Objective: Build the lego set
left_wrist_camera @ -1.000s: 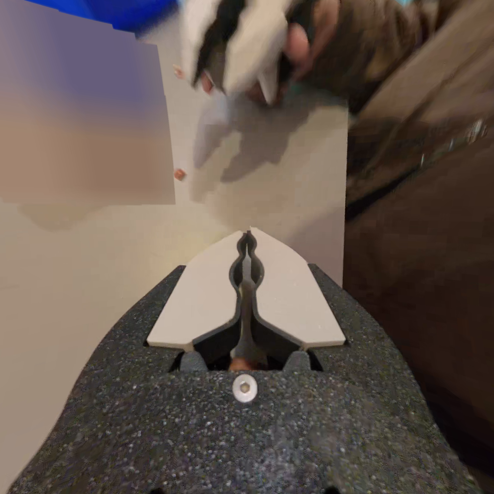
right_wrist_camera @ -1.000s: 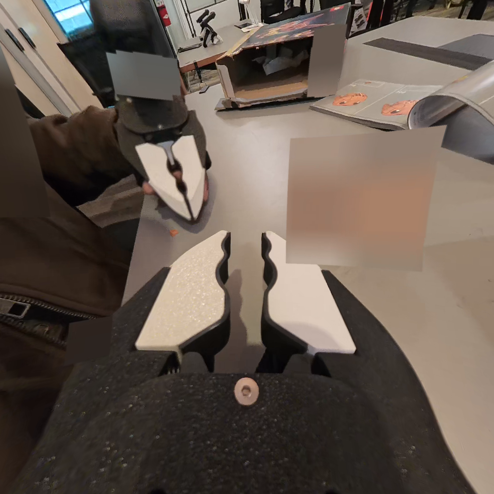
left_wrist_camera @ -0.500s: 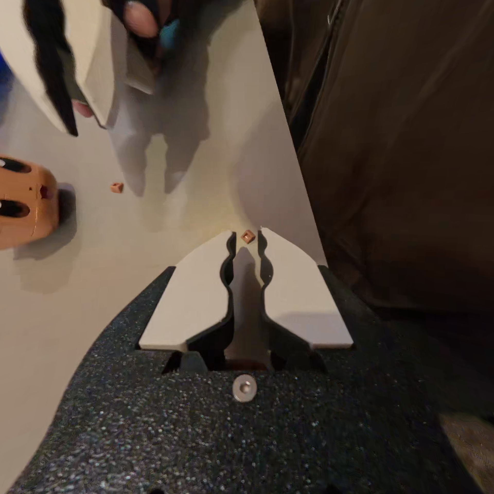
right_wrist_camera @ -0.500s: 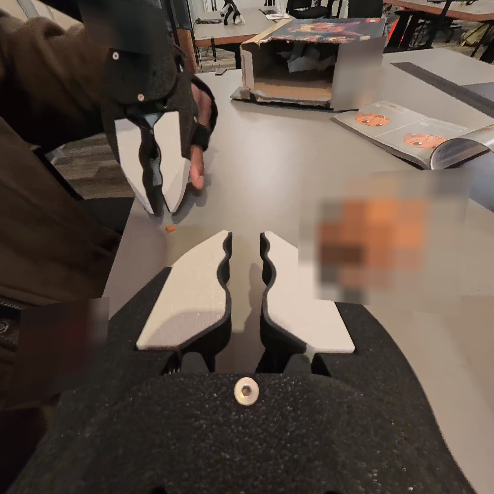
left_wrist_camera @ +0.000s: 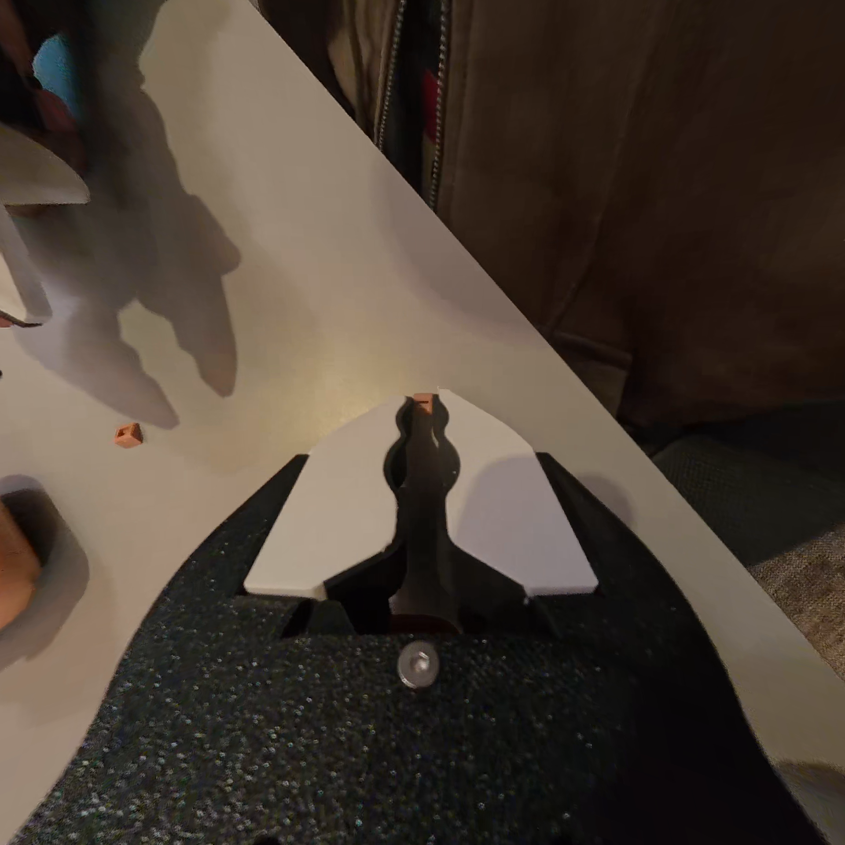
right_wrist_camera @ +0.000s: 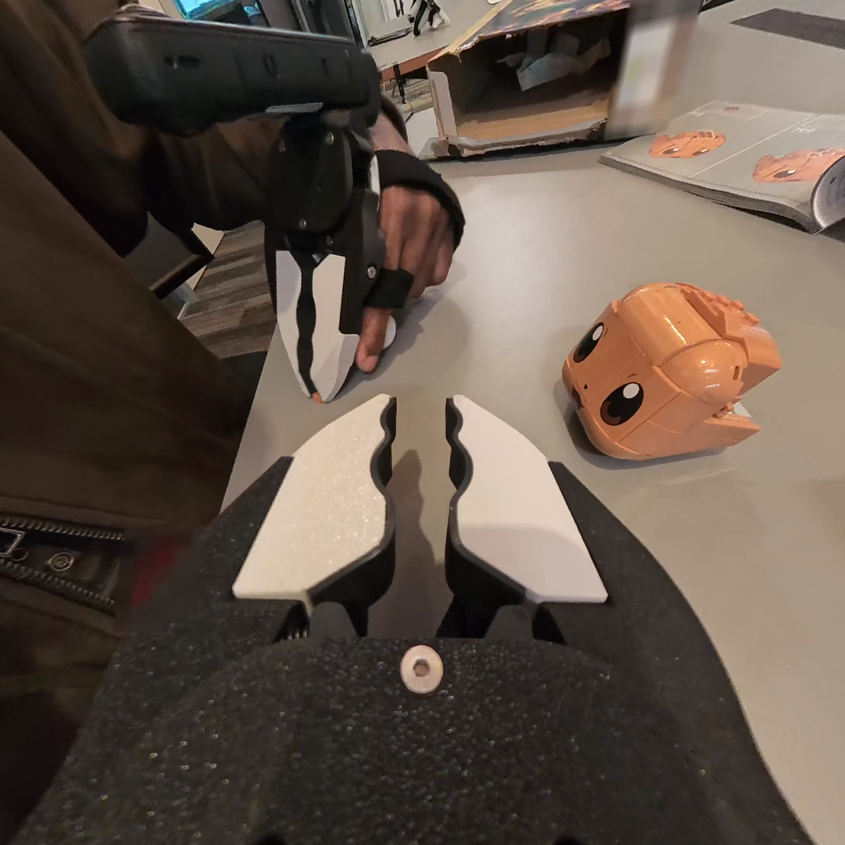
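My left gripper [left_wrist_camera: 423, 398] is shut on a tiny orange lego piece [left_wrist_camera: 423, 404] at its fingertips, close to the table's near edge. It also shows in the right wrist view [right_wrist_camera: 315, 394], tips down on the table with the orange piece [right_wrist_camera: 316, 397] between them. A second tiny orange piece [left_wrist_camera: 128, 435] lies loose on the table to the left. My right gripper [right_wrist_camera: 418, 404] is open and empty, just above the table. The orange lego head [right_wrist_camera: 663, 372] with black eyes lies on its side to the right; its edge shows in the left wrist view [left_wrist_camera: 13, 562].
An open cardboard box [right_wrist_camera: 526, 87] stands at the back of the grey table [right_wrist_camera: 571, 256]. An open instruction booklet [right_wrist_camera: 740, 169] lies at the back right. The person's brown jacket [right_wrist_camera: 91, 366] is along the table's left edge. My right fingertips sit around 12 cm from my left ones. My right gripper's tips are some 8 cm from the orange lego head [right_wrist_camera: 663, 372].
My left gripper opened, came down over the tiny orange piece near the table edge and shut on it. The right gripper stayed open and shifted a little.
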Motion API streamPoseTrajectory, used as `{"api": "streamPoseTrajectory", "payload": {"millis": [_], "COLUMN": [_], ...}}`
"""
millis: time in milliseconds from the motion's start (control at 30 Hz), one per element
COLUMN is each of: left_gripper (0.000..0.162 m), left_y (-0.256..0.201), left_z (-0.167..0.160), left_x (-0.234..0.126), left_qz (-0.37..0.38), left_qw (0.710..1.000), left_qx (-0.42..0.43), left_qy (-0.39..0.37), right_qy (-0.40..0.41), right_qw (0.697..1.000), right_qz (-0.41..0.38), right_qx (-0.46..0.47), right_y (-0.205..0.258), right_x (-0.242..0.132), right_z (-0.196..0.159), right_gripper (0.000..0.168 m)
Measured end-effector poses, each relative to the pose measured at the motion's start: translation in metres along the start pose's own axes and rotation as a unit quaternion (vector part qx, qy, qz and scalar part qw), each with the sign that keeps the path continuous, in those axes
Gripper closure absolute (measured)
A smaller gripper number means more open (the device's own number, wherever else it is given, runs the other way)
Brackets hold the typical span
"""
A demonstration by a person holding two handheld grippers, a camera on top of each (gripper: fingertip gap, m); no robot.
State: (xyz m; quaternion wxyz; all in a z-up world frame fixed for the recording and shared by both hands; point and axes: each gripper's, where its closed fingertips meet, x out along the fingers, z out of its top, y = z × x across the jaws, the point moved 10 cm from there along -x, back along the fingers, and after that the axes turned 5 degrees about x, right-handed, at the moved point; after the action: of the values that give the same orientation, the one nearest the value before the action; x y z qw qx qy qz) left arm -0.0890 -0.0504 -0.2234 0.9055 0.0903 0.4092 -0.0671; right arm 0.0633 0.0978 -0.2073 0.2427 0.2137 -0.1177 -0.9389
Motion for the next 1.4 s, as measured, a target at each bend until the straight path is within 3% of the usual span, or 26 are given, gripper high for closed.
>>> {"api": "streamPoseTrajectory", "payload": {"millis": [167, 267, 400, 567, 667, 1033, 1200, 1400], "left_gripper": [0.155, 0.154, 0.155, 0.155, 0.155, 0.155, 0.155, 0.155], "left_y": [0.006, 0.017, 0.031, 0.042, 0.045, 0.049, 0.052, 0.053], "left_z": [-0.004, -0.003, -0.009, -0.019, -0.023, -0.018, -0.015, -0.014], "left_x": [0.000, -0.016, -0.036, -0.042, -0.039, -0.026, -0.021, -0.021], "left_qz": [0.052, 0.140, 0.254, 0.305, 0.297, 0.300, 0.294, 0.282], "left_qw": [0.991, 0.950, 0.824, 0.641, 0.588, 0.533, 0.531, 0.545], "left_qx": [-0.110, -0.213, -0.319, -0.378, -0.392, -0.423, -0.431, -0.435], "left_qy": [-0.052, -0.178, -0.394, -0.594, -0.642, -0.669, -0.668, -0.659], "right_qy": [-0.006, -0.018, -0.037, -0.089, -0.107, -0.090, -0.097, -0.095], "right_qw": [1.000, 0.999, 0.993, 0.979, 0.959, 0.915, 0.901, 0.908], "right_qz": [-0.012, -0.032, -0.060, -0.098, -0.152, -0.216, -0.238, -0.211], "right_qx": [-0.016, -0.038, -0.095, -0.154, -0.214, -0.330, -0.349, -0.350], "right_y": [0.002, 0.006, 0.011, 0.017, 0.016, 0.011, 0.013, 0.011], "right_x": [0.000, 0.000, 0.007, 0.011, 0.008, 0.018, 0.019, 0.013], "right_z": [0.000, 0.002, 0.009, 0.037, 0.052, 0.055, 0.057, 0.056], "right_gripper": [0.147, 0.144, 0.142, 0.143, 0.144, 0.146, 0.155, 0.159]}}
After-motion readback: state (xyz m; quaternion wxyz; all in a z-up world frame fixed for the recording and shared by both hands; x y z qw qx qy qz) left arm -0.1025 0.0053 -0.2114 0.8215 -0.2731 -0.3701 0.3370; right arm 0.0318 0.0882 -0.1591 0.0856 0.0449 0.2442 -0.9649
